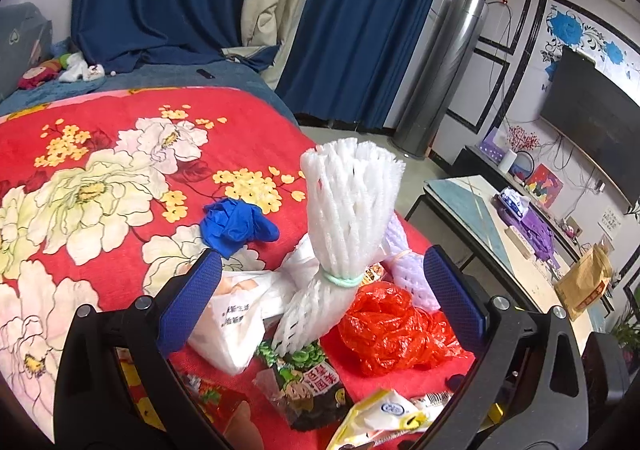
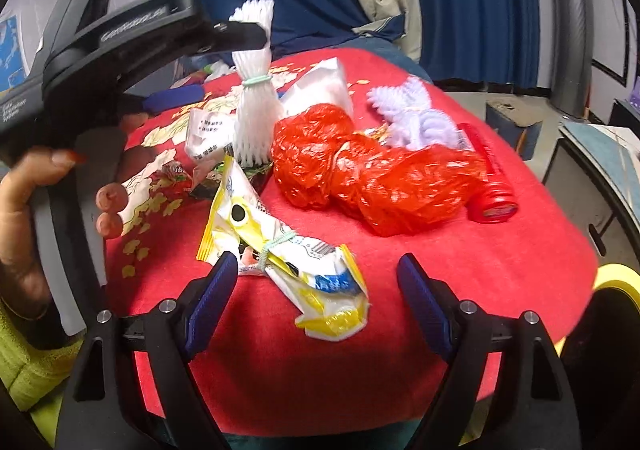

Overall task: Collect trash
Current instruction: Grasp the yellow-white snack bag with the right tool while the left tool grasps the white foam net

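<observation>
White foam net [image 1: 348, 226], upright, banded mid-height, frayed top

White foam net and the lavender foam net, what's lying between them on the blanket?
In the right wrist view, the crumpled red plastic bag and a white wrapper behind it lie between the white foam net and lavender foam net.

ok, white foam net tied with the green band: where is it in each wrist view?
Left wrist: white foam net, centre frame, between the open left gripper fingers.
Right wrist: upper left of centre, standing behind the trash pile.
Shared landmark: red plastic bag, just right of it in both.
</observation>
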Tool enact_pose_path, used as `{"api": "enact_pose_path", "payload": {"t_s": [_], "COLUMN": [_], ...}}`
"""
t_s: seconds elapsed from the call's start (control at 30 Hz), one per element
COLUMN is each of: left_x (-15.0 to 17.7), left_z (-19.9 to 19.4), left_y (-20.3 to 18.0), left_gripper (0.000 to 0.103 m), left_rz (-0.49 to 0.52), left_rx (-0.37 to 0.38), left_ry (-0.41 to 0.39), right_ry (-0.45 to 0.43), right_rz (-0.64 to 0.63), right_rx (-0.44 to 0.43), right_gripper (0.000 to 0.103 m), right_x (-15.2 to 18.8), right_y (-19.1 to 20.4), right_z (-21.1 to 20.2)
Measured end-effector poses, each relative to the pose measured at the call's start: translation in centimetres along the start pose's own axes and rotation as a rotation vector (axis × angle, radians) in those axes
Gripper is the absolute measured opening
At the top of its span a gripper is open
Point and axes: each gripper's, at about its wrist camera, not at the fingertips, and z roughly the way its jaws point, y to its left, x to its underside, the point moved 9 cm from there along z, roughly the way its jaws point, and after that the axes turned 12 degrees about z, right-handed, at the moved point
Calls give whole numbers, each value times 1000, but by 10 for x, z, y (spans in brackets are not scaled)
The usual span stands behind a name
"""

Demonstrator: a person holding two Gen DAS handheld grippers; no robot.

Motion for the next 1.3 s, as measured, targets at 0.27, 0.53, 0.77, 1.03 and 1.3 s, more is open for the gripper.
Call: {"api": "enact_pose_path", "payload": {"t_s": [0.27,0.53,0.77,1.03,1.3], "left_x": [-1,3,6,-4,-22], "left_z": [14,16,10,-16,-43], "left_y": [1,-3,-2,4,1], "left_gripper": [82,54,19,18,18], "left_rz": [-12,-3,-1,-27,-29], "left_rx": [11,15,22,64,93], "left_ry": [26,47,45,-19,-88], "right_ry": [32,29,9,-32,-71], "right_rz": [29,32,30,14,23], "right_rx": [-59,-75,-52,-41,-36], "right_gripper": [60,47,43,41,40], "right_x": [2,12,13,14,7], "right_y": [1,4,4,9,9], "right_z": [11,5,-4,-22,-39]}}
